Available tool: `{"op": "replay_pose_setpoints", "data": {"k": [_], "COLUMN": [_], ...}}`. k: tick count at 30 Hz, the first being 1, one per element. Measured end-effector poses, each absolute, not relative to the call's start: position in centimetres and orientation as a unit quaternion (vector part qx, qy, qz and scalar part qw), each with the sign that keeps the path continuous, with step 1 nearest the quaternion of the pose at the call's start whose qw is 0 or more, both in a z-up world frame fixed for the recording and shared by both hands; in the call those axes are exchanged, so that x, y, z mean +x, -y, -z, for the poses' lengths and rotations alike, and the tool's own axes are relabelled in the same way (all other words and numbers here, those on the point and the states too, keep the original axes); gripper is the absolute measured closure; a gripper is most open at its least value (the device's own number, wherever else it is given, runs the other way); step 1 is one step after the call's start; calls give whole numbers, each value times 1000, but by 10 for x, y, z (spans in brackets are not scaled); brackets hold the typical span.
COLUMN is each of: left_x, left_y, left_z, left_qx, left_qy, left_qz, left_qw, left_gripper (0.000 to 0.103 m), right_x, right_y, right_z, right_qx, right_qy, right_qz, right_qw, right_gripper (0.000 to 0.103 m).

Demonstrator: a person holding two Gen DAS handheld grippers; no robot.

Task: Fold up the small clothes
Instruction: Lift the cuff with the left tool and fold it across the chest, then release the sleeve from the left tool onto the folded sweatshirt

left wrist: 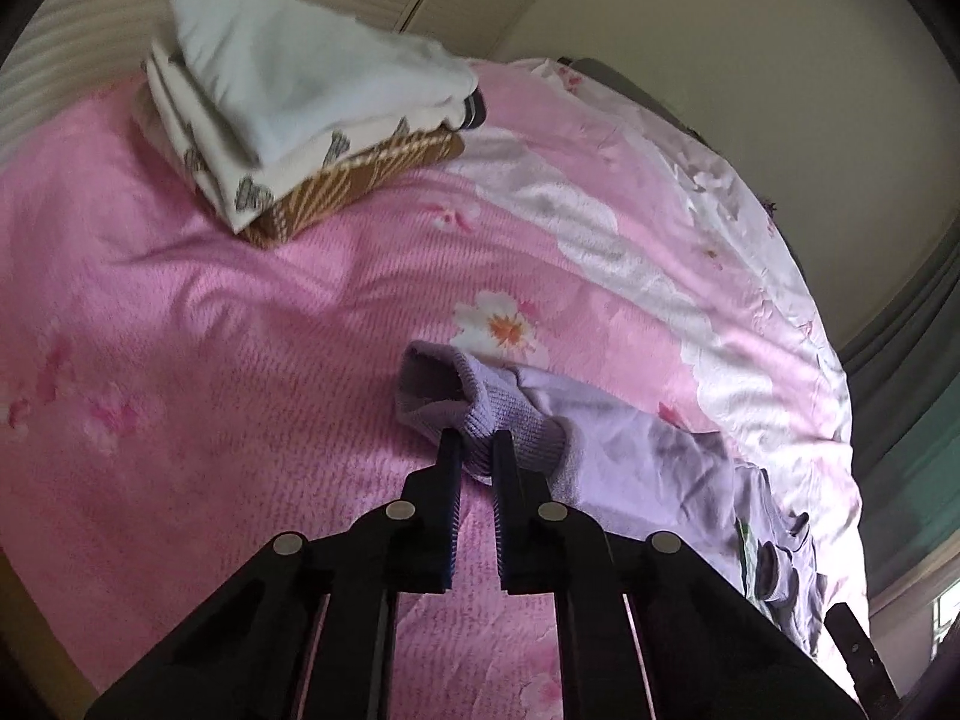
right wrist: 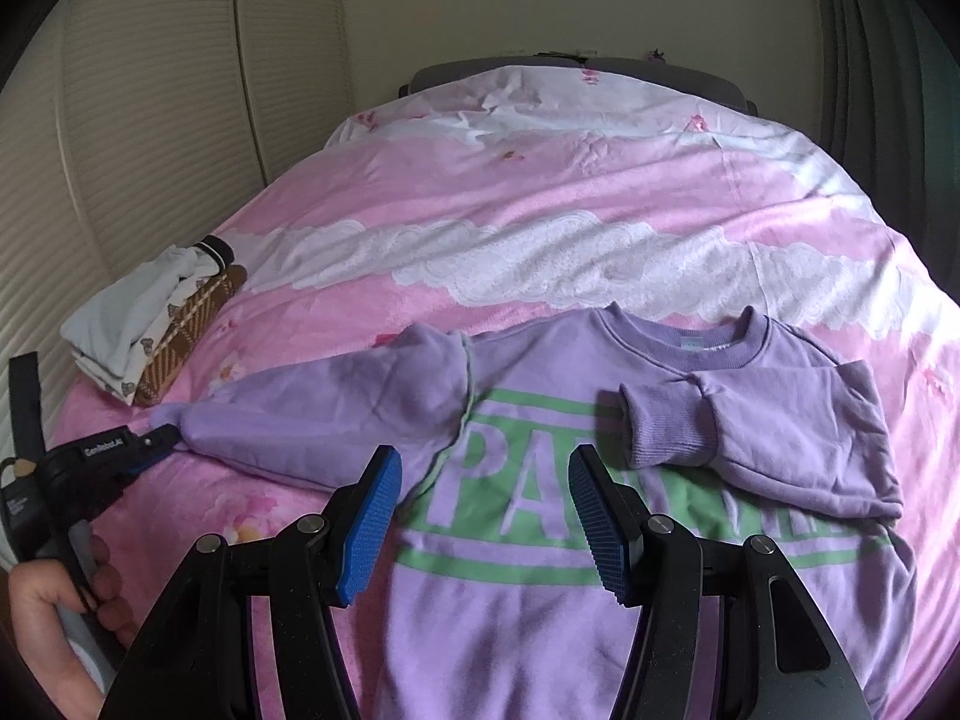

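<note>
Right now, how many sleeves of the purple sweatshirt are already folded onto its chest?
1. The right-hand sleeve lies folded across the sweatshirt, cuff on the green print. The other sleeve stretches out sideways over the bedspread, its cuff pinched in the left gripper.

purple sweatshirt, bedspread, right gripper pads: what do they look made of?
Purple sweatshirt: soft matte knit, probably cotton fleece; ribbed cuff and collar, green print looks flat.
Bedspread: thin woven fabric, slight sheen, fine creases; fibre unclear.
Right gripper pads: blue, ridged, likely rubber or soft plastic.
</note>
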State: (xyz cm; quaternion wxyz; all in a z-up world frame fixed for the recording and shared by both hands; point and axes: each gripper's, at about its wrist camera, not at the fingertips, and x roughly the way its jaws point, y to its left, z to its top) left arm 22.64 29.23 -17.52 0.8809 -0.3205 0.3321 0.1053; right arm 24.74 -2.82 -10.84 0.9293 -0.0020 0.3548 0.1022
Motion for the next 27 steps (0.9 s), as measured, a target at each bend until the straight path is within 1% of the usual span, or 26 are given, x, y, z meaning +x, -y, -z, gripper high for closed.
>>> {"op": "replay_pose_setpoints", "data": {"k": [6,9,13,17,20,27], "left_x": [226,228,238,251,262,276], "left_y": [-265,-238,-202,-151,-99,17], "left_z": [139,110,84,64,53,55], "left_qx": [-250,-199,-157,-122,-85,-28], "left_qy": [-312,-292,-278,-270,-263,-269], "left_qz": [-108,-103,-86,-48,-12,56], "left_qw": [910,930,944,954,961,961], "left_gripper": [94,94,94,94,95,95], "right_x": [247,246,244,242,238,229], "right_y": [52,72,106,145,178,258], "right_z": [107,103,96,90,88,93], "right_qx": [16,29,53,78,100,146], "right_qy": [-356,-353,-346,-338,-333,-332], "right_qz": [-91,-80,-62,-39,-20,27], "right_qw": [930,932,935,937,937,932], "right_gripper": [45,44,44,44,44,44]}}
